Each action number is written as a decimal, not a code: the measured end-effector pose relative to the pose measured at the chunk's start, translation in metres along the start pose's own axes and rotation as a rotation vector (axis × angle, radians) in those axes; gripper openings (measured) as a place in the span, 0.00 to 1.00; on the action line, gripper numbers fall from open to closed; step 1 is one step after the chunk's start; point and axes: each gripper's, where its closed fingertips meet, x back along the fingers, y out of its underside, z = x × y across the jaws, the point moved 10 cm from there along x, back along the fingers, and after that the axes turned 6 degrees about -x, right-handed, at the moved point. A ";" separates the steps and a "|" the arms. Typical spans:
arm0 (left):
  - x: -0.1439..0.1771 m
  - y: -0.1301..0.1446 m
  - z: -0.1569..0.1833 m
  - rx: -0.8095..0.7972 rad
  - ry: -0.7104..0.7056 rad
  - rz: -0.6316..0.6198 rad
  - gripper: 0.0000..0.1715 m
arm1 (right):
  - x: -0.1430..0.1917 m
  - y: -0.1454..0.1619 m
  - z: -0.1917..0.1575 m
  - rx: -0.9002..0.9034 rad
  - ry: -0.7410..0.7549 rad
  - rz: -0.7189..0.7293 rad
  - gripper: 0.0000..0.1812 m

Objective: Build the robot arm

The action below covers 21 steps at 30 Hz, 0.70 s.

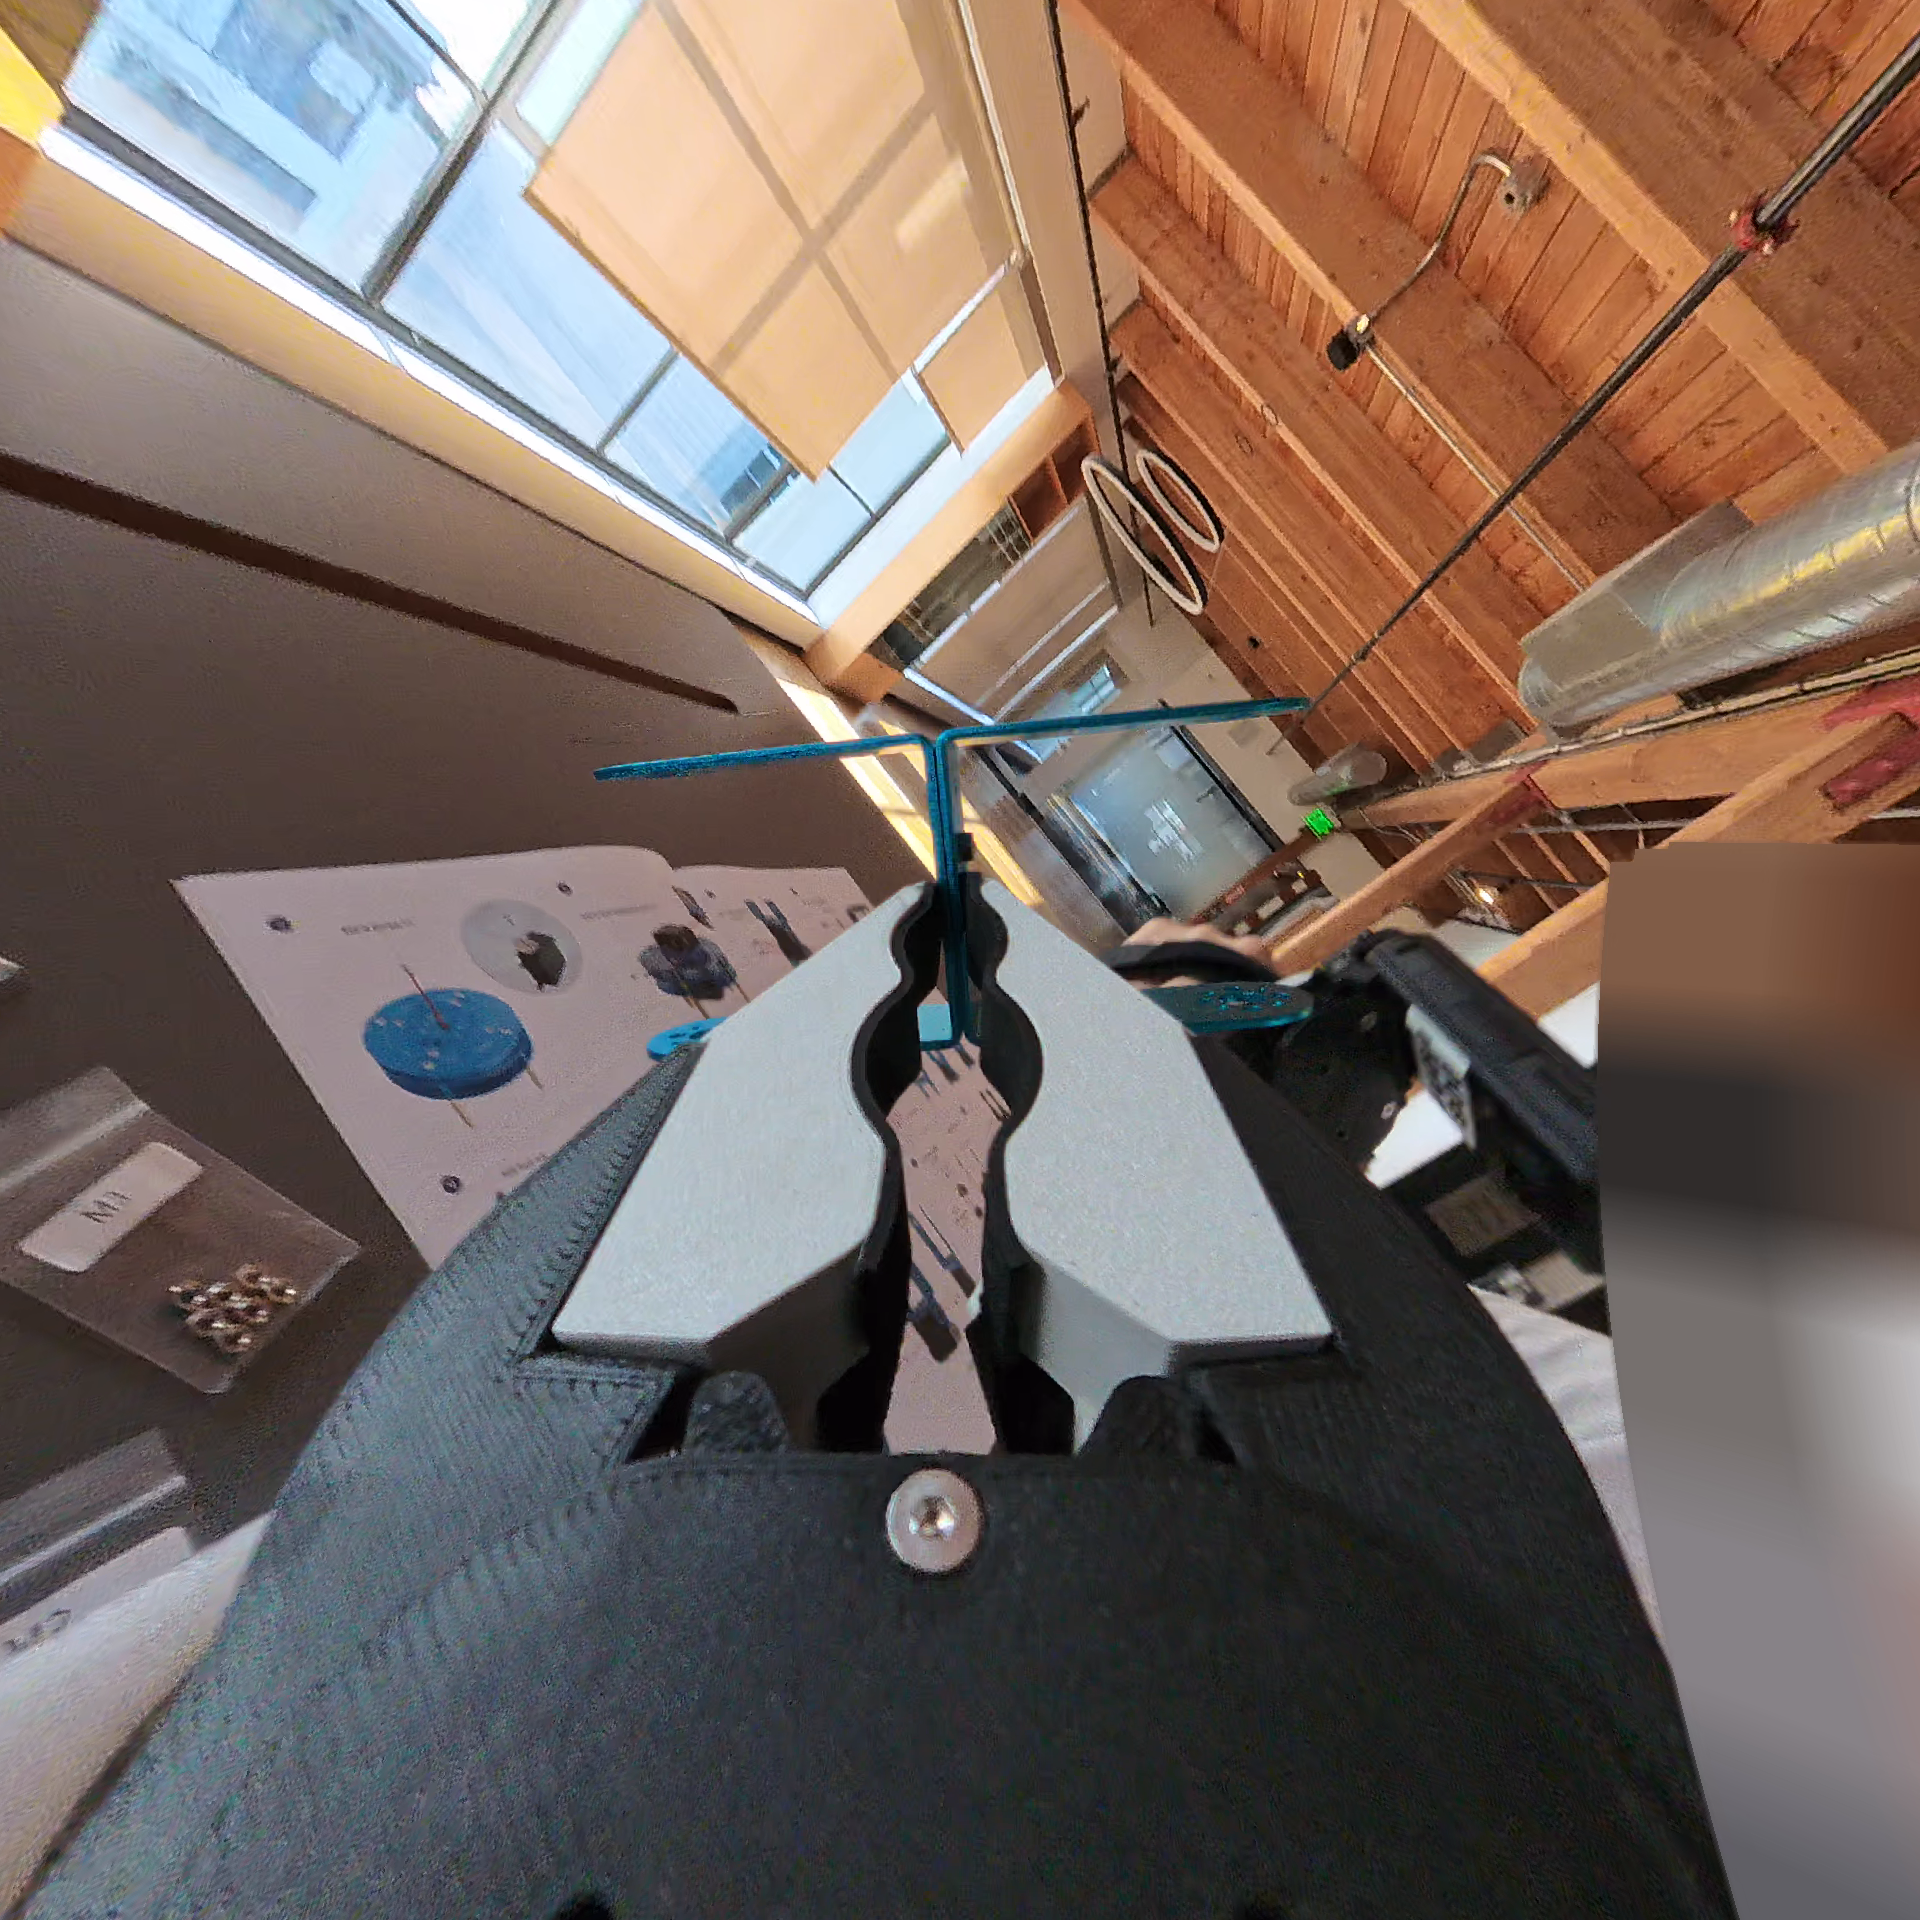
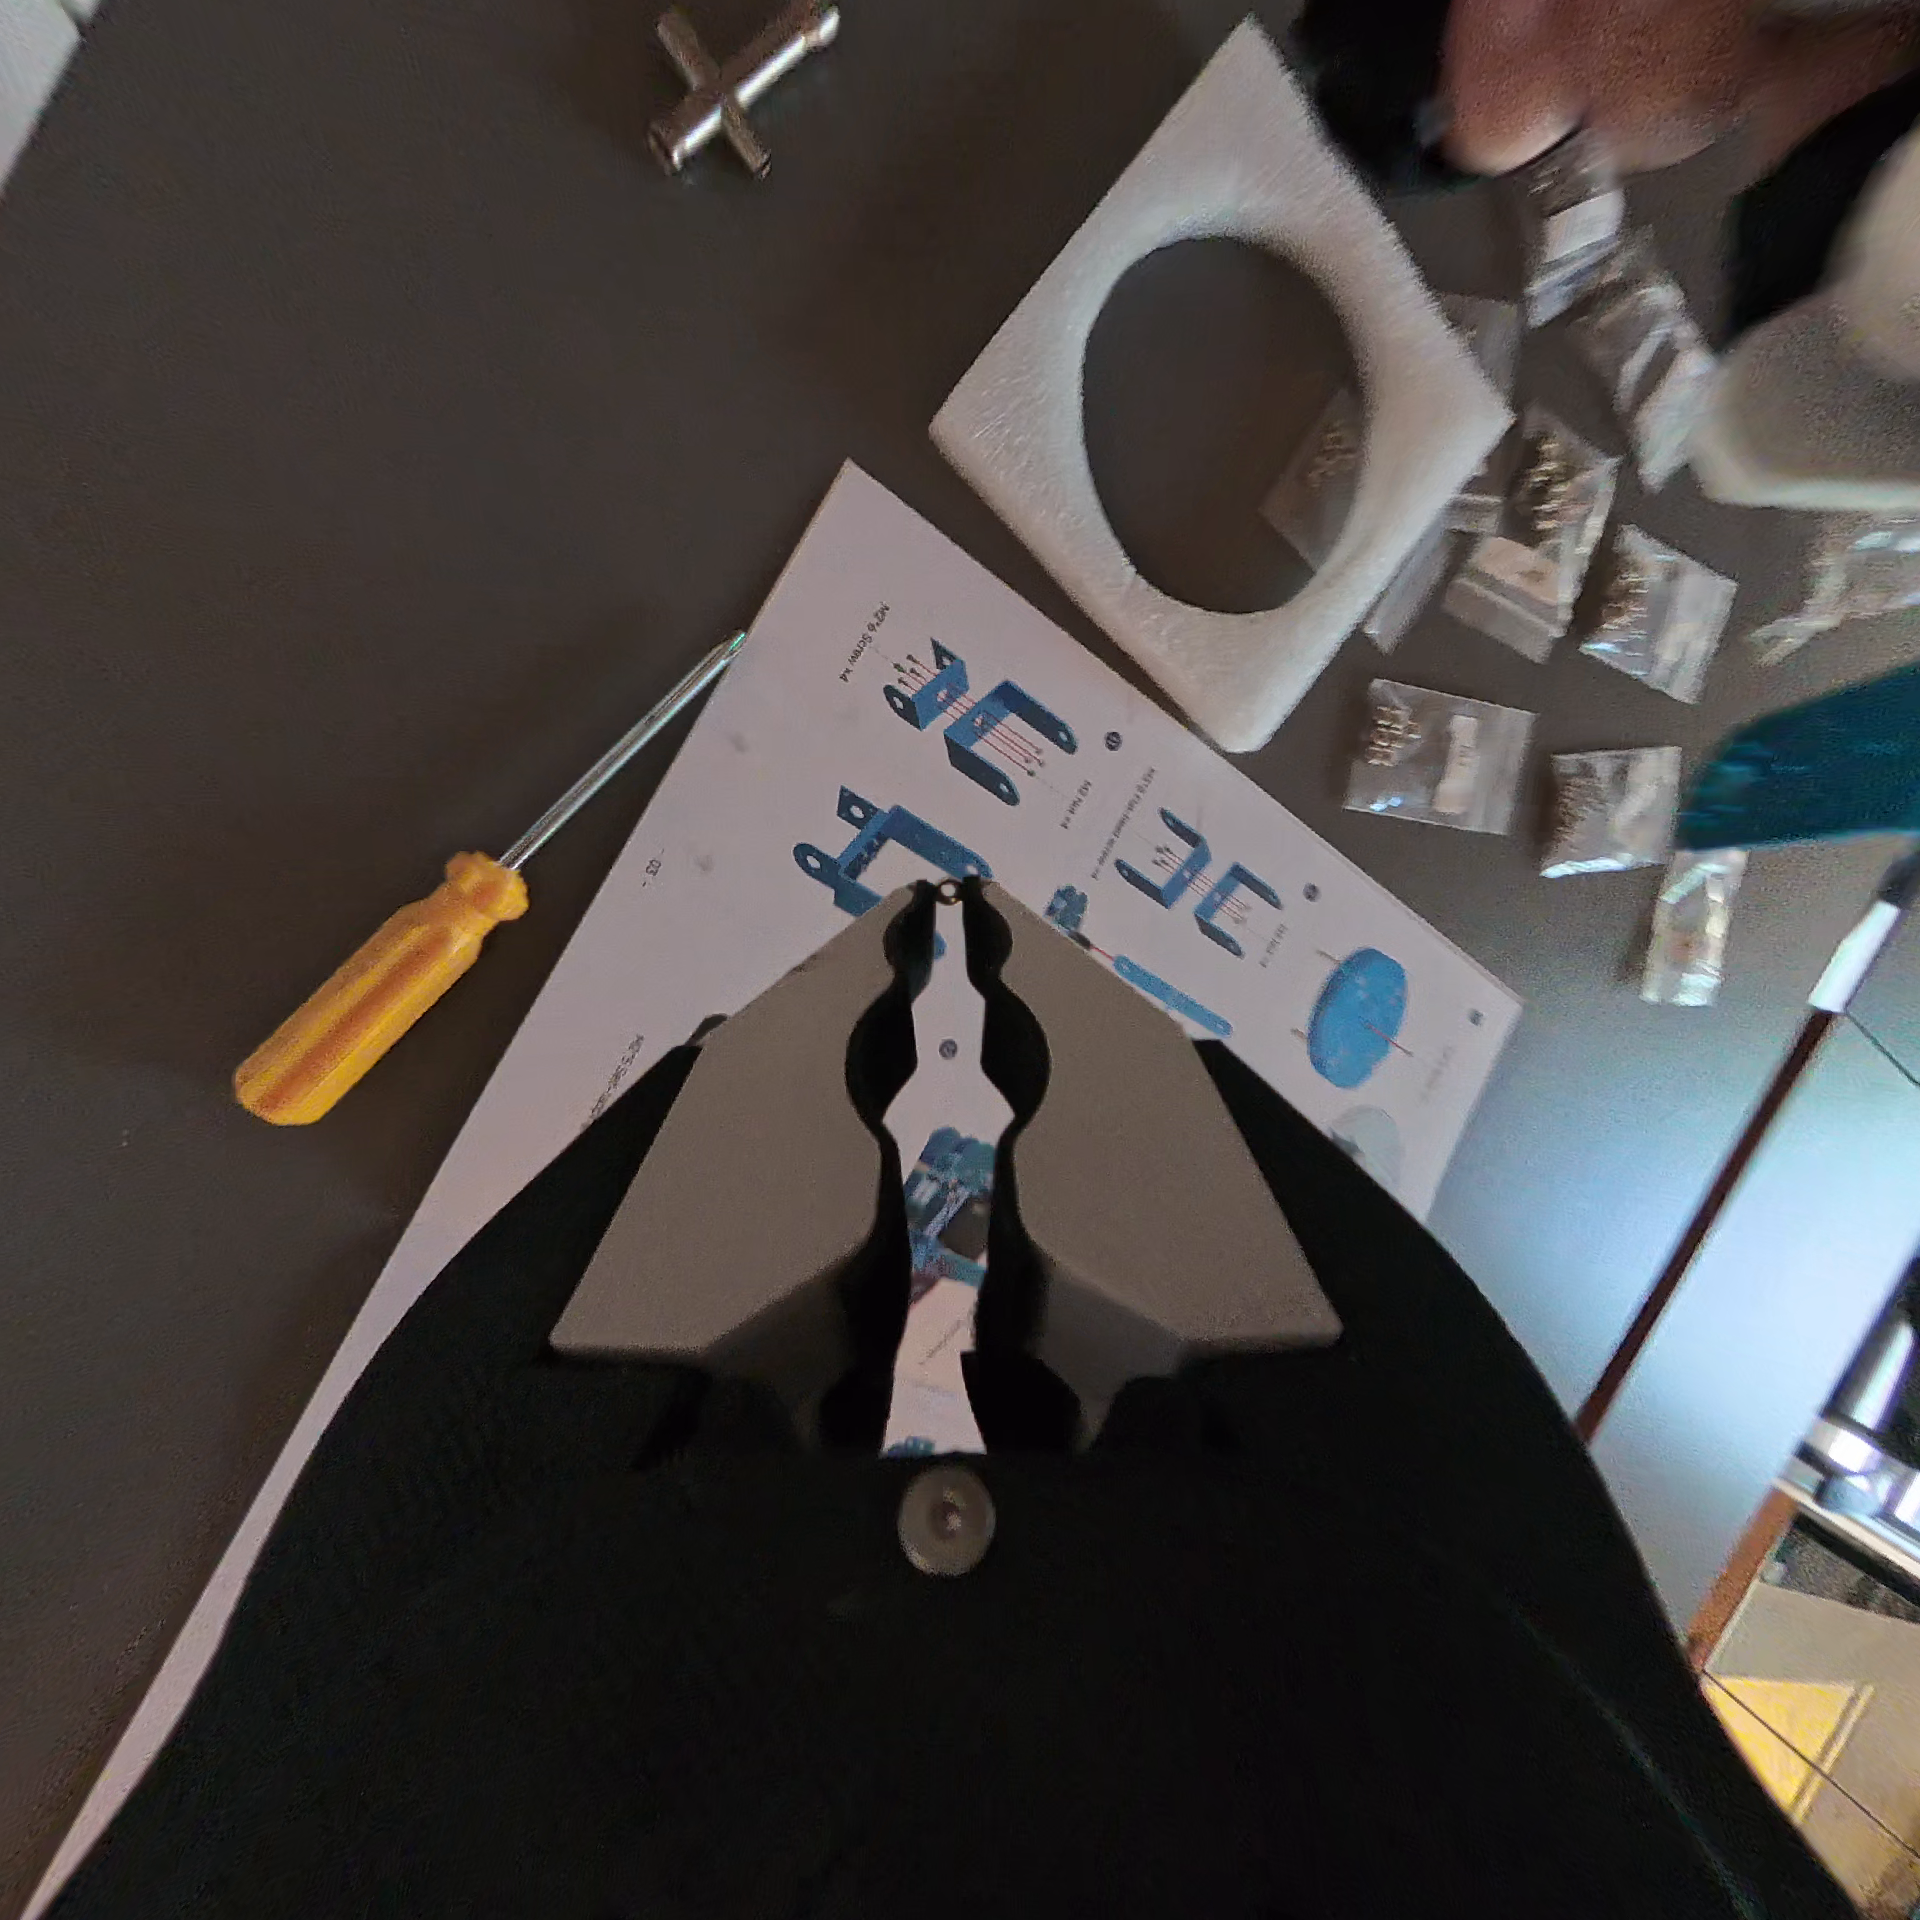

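Observation:
In the left wrist view my left gripper (image 1: pixel 954 900) is shut on two thin blue metal brackets (image 1: pixel 948 810) held back to back. Their top flanges spread left and right, and the gripper is tilted up toward the window and ceiling. The right gripper's black body (image 1: pixel 1455 1049) shows just right of it. In the right wrist view my right gripper (image 2: pixel 945 886) is shut on a tiny ring-shaped metal nut (image 2: pixel 948 885) at its very tips, above a printed instruction sheet (image 2: pixel 1039 665). A blue bracket (image 2: pixel 1808 769) shows blurred at the right edge.
On the dark table lie a yellow-handled screwdriver (image 2: pixel 384 977), a metal cross wrench (image 2: pixel 738 94), a white foam square with a round hole (image 2: pixel 1039 416) and several small hardware bags (image 2: pixel 1439 753). A hand (image 2: pixel 1558 73) is at top right. A bag of nuts (image 1: pixel 177 1247) lies beside the sheet (image 1: pixel 343 935). One gripper's finger ends stand about 15 cm off the other's. The yellow-handled screwdriver (image 2: pixel 384 977) is closer to my right gripper, around 11 cm from its tips; the left tips are 25 cm off.

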 end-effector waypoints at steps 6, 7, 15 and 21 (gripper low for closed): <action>-0.035 0.034 -0.003 0.120 0.079 -0.160 0.01 | 0.089 0.006 -0.003 -0.049 0.269 0.163 0.02; -0.040 0.040 -0.004 0.133 0.082 -0.181 0.01 | 0.097 0.008 -0.002 -0.058 0.320 0.165 0.03; -0.077 0.086 0.005 0.136 0.095 -0.353 0.01 | 0.086 0.029 -0.002 -0.019 0.363 0.070 0.03; -0.086 0.109 -0.002 0.282 0.109 -0.342 0.01 | 0.062 0.040 0.004 -0.018 0.205 0.022 0.02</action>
